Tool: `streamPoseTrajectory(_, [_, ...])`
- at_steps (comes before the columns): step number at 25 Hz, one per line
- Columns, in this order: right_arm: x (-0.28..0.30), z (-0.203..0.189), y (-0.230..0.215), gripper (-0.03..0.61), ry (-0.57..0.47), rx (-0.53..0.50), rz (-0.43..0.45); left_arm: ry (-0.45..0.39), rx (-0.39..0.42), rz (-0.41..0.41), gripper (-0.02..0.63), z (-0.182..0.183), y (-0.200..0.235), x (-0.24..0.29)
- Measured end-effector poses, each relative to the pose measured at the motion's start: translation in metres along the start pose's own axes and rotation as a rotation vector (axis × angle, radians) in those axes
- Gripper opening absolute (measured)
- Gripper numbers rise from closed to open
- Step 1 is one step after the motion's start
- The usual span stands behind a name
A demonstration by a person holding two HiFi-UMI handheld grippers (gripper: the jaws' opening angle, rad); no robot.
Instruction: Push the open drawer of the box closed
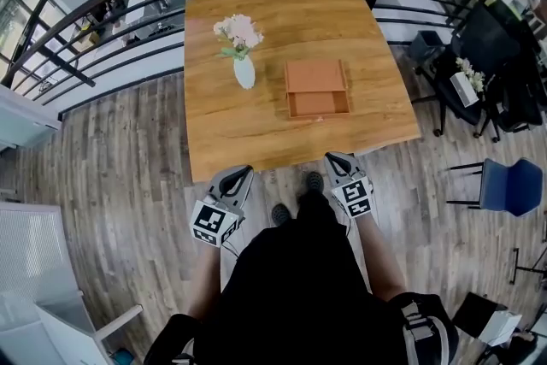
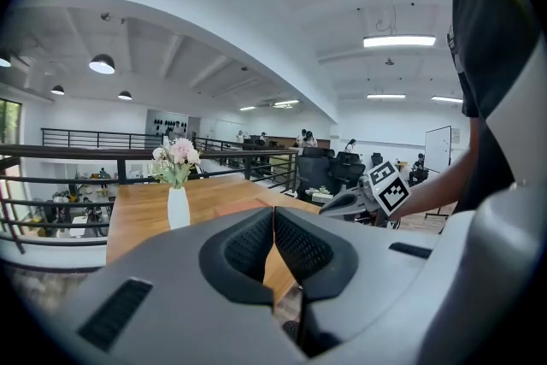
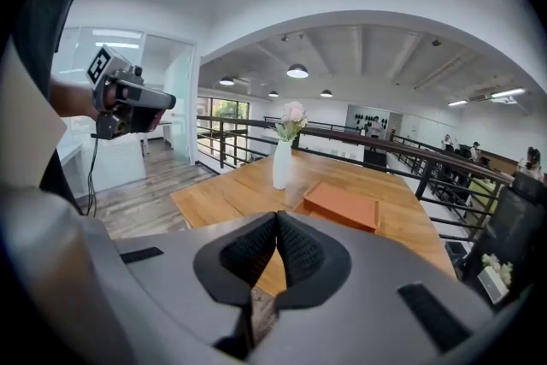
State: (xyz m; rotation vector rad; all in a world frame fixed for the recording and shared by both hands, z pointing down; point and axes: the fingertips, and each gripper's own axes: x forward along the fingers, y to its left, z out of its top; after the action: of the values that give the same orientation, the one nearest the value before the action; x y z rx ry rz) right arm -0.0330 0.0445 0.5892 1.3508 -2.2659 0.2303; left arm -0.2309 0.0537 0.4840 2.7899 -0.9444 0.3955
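Two items: left gripper [image 1: 242, 173] and right gripper [image 1: 335, 159], jaws together, empty. Box [image 1: 315, 74] drawer [image 1: 318, 104] stood open, untouched; we judged reaching its front, then pushing, came next.

A box [image 1: 316, 76] is set mid-tabletop [image 1: 367, 30], its drawer [image 1: 317, 104] drawn out toward the near edge, a vase [image 1: 244, 71] placed just left; the left gripper [image 1: 242, 173] and right gripper [image 1: 336, 159] are held off that edge.
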Motion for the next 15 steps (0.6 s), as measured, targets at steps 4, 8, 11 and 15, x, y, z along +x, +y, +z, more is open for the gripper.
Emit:
streamPoseTrajectory(4, [0.017,-0.01,-0.002,0.017,0.023,0.03,0.013,0.01,-0.016,0.015,0.023,-0.009,0.009,0.0])
streamPoseTrajectory(8, [0.03,-0.016,-0.008,0.017,0.05,0.036,0.023,0.004,-0.017,0.026,0.023,-0.006,0.015,0.004])
streamPoseTrajectory(11, [0.038,-0.022,-0.016,0.017,0.061,0.04,0.025,0.006,-0.016,0.033,0.023,-0.004,0.016,0.011])
streamPoseTrajectory(15, [0.053,-0.032,-0.031,0.032,0.08,0.052,0.035,0.02,-0.02,0.043,0.023,0.0,0.022,0.027])
